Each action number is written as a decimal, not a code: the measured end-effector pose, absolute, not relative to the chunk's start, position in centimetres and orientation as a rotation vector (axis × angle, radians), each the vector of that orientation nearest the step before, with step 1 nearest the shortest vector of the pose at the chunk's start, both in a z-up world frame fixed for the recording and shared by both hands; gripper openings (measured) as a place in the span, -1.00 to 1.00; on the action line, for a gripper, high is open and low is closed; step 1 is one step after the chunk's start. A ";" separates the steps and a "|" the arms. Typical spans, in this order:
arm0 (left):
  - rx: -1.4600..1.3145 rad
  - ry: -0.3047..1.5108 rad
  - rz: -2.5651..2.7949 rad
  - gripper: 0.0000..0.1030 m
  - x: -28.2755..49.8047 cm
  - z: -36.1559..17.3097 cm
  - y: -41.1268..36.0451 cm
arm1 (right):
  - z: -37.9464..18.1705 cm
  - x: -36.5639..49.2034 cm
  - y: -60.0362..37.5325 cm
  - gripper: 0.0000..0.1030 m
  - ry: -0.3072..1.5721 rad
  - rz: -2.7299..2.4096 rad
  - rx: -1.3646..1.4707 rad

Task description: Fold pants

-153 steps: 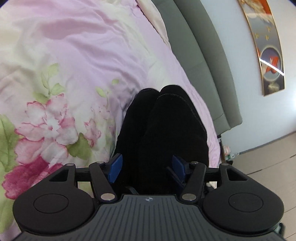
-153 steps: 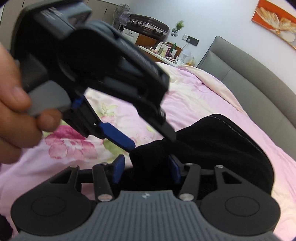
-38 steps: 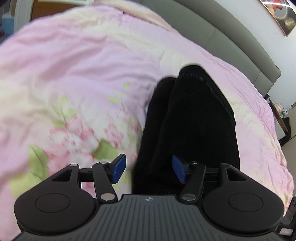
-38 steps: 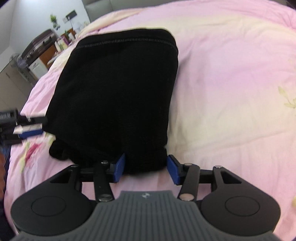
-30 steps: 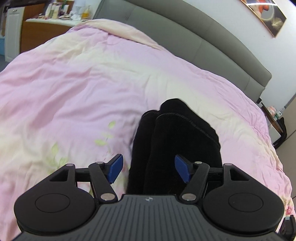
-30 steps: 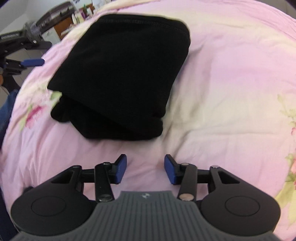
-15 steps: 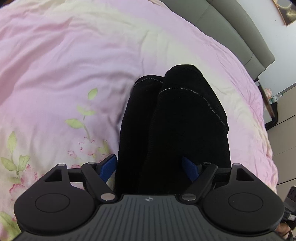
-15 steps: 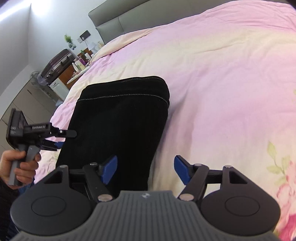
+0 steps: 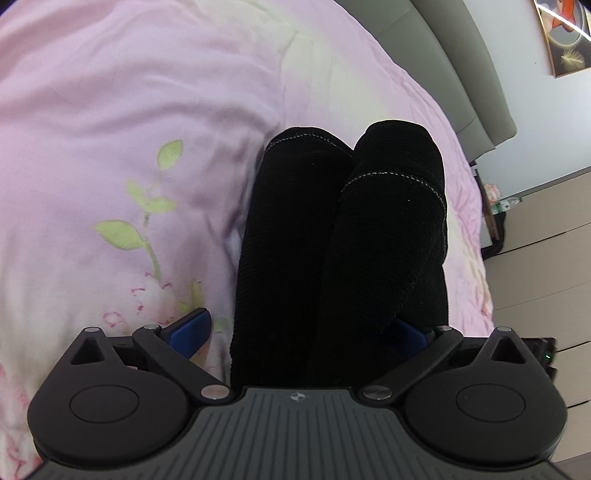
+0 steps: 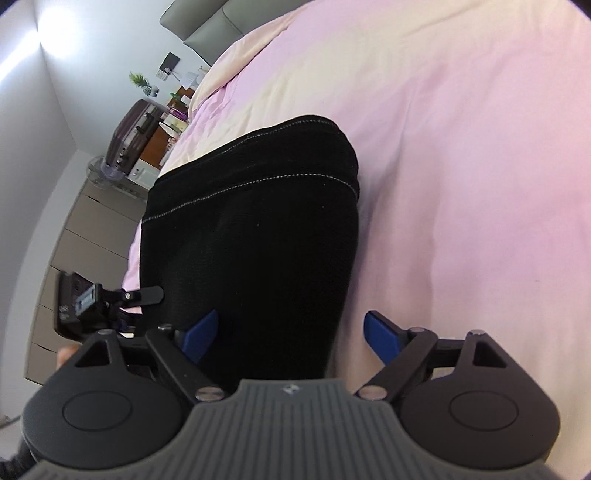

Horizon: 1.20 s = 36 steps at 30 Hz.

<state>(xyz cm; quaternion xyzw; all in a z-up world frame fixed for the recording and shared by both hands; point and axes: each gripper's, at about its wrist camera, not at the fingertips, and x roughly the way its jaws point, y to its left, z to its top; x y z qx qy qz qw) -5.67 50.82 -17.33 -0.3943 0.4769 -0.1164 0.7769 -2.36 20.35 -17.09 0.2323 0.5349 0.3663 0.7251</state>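
A bed with a pink floral duvet (image 9: 129,129) fills both wrist views, and 1 pair of black pants (image 9: 332,240) lies on it as a thick folded bundle.

In the left wrist view, pale green leaves and a faint pink flower print sit on the duvet at the left. The left tongs (image 9: 301,330) point down at the near end of the bundle, their jaws opening very wide. 1 blue pad lies on the duvet just left of the cloth; the other is partly hidden under the bundle's right edge. The cloth is between them, but the pads do not appear to press on it. The bundle shows 2 rounded rolls side by side, each crossed by 1 line of pale stitching. A grey headboard (image 9: 461,66) and 1 framed picture (image 9: 561,33) stand at the far right.

In the right wrist view, grey drawers, 1 dark suitcase (image 10: 129,133) and 1 small potted plant stand at the far left. The left tongs appear again at the left edge, beside the bundle. The right tongs (image 10: 290,336) straddle the bundle's near right corner, jaws opening, 1 pad over the black cloth and 1 over bare duvet. Nothing is clamped.

Both tools meet the same end of the bundle, probably to take wide bites for 1 more fold or to let go of a finished one. I cannot tell which.
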 end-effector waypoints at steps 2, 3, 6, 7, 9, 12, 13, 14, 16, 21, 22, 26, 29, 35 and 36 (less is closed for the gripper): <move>-0.872 1.027 -0.279 1.00 -5.5 -17.7 50.8 | -18.1 -1.4 20.5 0.67 1.207 0.832 0.565; -0.882 1.028 -0.291 1.00 -5.3 -17.9 50.7 | -18.7 -1.0 20.7 0.70 1.221 0.847 0.593; -0.911 1.030 -0.318 1.00 -5.0 -18.3 50.6 | -19.9 -1.1 20.4 0.75 1.249 0.886 0.660; -0.920 1.028 -0.326 1.00 -5.0 -18.4 50.6 | -20.1 -1.0 20.6 0.76 1.252 0.898 0.670; -0.936 1.022 -0.344 1.00 -4.9 -18.5 50.4 | -20.7 -1.1 20.9 0.77 1.254 0.925 0.689; -0.909 1.044 -0.368 1.00 -4.6 -18.5 49.5 | -21.2 -1.4 21.7 0.78 1.250 0.957 0.712; -0.895 1.050 -0.368 1.00 -4.5 -18.3 49.3 | -21.3 -1.6 21.9 0.78 1.246 0.964 0.716; -0.883 1.052 -0.368 1.00 -4.4 -18.1 49.0 | -21.3 -1.7 22.0 0.78 1.242 0.970 0.717; -0.871 1.045 -0.370 1.00 -4.4 -17.8 48.8 | -21.3 -1.8 22.4 0.77 1.230 0.975 0.709; -0.866 0.994 -0.403 0.62 -5.4 -17.0 48.6 | -20.4 -2.5 22.8 0.53 1.189 0.961 0.674; -0.875 0.990 -0.408 0.56 -5.6 -16.9 48.7 | -20.0 -2.7 22.7 0.48 1.180 0.962 0.665; -0.882 0.974 -0.419 0.50 -6.4 -15.9 48.7 | -17.9 -3.6 23.0 0.41 1.147 0.962 0.632; -0.879 0.960 -0.435 0.50 -7.0 -14.6 48.2 | -16.2 -4.2 22.4 0.41 1.136 0.957 0.627; -0.862 0.931 -0.471 0.49 -8.2 -12.3 46.4 | -12.4 -5.9 20.8 0.41 1.127 0.935 0.605; -0.859 0.928 -0.476 0.49 -8.5 -12.0 46.1 | -11.8 -6.2 20.4 0.41 1.123 0.932 0.602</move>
